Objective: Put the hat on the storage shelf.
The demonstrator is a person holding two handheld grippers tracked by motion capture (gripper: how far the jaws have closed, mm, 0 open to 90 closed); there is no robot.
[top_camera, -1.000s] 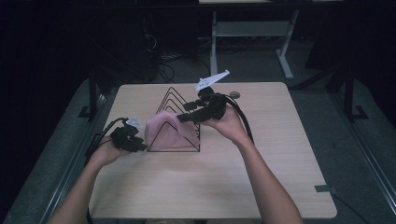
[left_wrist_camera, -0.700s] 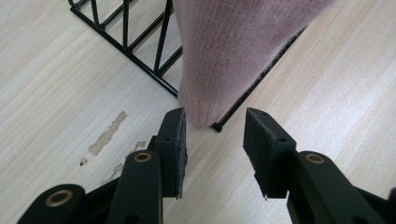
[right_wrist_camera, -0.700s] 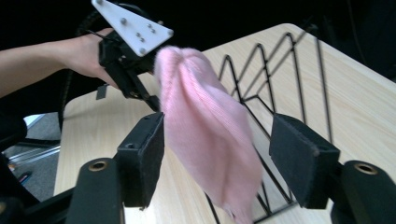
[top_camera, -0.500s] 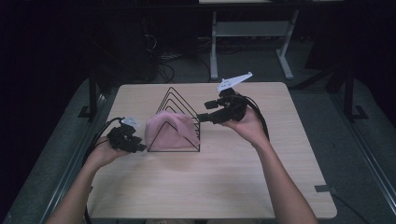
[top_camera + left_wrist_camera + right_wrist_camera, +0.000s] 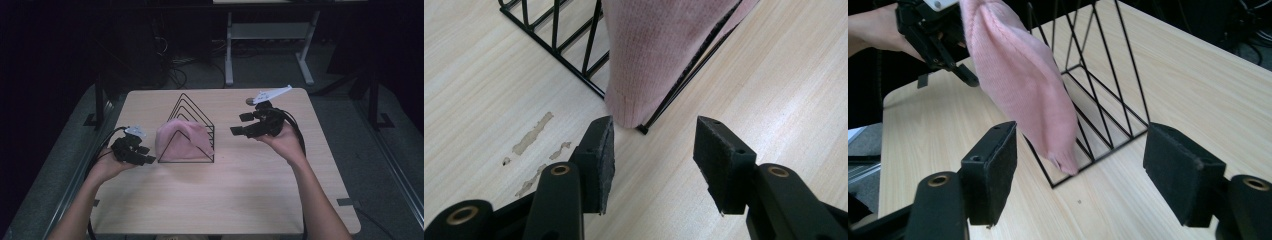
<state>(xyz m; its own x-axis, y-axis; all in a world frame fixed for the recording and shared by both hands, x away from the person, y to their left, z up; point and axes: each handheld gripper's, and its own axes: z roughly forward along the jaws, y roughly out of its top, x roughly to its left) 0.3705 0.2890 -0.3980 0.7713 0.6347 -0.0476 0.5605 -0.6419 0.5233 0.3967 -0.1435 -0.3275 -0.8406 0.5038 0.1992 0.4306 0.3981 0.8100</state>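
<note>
Light wooden table (image 5: 240, 195) in a dark room. A pink knit cloth (image 5: 177, 141), soft and light by the look of it, drapes over the black wire rack (image 5: 199, 116). Left gripper (image 5: 145, 158) and right gripper (image 5: 239, 124), jaws apart, hold nothing. The cloth's hem (image 5: 626, 112) seems the easiest hold.

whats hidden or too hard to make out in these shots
- Wire rack, high view: the pink knit cloth draped over its front covers the frames behind.
- Cloth, left gripper view: its upper part is cut off by the top edge.
- Small dark object at the table's far edge, high view: too small to identify, partly behind the right gripper.
- Left gripper, high view: too small and dark to judge its fingers.
</note>
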